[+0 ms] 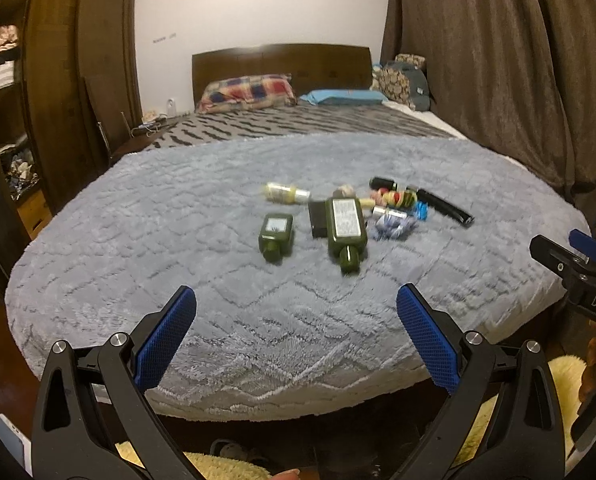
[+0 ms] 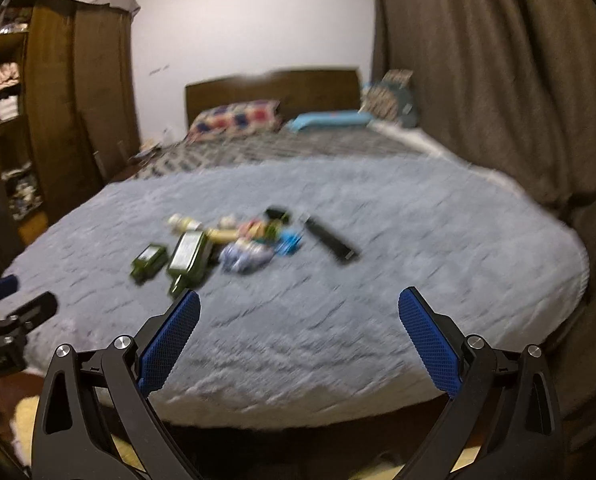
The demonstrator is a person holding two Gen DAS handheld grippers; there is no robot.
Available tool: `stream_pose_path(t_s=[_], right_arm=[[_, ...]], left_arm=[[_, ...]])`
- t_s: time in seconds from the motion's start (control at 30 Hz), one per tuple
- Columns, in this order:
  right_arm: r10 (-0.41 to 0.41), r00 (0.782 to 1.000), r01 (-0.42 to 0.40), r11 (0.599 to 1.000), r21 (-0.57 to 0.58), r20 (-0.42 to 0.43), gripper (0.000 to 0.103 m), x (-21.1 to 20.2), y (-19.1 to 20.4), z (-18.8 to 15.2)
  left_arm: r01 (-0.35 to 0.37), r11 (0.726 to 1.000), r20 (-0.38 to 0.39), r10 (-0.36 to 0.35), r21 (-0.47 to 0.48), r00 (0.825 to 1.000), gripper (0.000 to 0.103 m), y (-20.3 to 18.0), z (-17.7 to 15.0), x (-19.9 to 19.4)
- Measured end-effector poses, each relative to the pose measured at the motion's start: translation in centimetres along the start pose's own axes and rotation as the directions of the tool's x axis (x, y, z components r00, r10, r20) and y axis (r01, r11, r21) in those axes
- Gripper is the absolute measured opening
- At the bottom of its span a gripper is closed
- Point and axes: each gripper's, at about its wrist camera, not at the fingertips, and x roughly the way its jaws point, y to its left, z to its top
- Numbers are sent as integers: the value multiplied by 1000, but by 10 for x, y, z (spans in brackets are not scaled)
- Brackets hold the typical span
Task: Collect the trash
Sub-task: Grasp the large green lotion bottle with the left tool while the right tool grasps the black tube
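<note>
Trash pickup not started, both grippers empty.
All trash sits clustered on the fluffy grey bed blanket (image 1: 178,208): small dark-green bottle (image 1: 276,236), big dark-green bottle (image 1: 346,232) just beside it, black flat bar (image 1: 443,206) at the pile's far side w/ small wrappers between. I see no bin. I hold left gripper (image 1: 296,324) & right gripper (image 2: 298,326) at the blanket's near edge, jaws wide apart, gripping nothing.
</note>
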Motion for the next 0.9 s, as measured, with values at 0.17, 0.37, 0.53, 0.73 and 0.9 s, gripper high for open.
stream_pose_path(t_s=[0.17, 0.37, 0.53, 0.73, 0.9], right_arm=[[-43, 997, 44, 999, 15, -66, 100, 37, -12, -2], [-91, 990, 94, 995, 19, -112, 96, 89, -35, 11], [-81, 986, 83, 997, 3, -145, 74, 133, -42, 26], [-42, 985, 45, 999, 11, -165, 65, 174, -51, 45], [-33, 979, 29, 999, -21, -201, 63, 207, -45, 57]], left_arm=[[48, 999, -78, -49, -18, 996, 95, 2, -6, 40], [90, 996, -110, -90, -9, 990, 91, -8, 8, 79], [116, 993, -135, -118, -25, 984, 76, -16, 26, 118], [131, 991, -148, -128, 9, 981, 67, -34, 48, 150], [130, 991, -195, -124, 21, 973, 63, -45, 53, 179]])
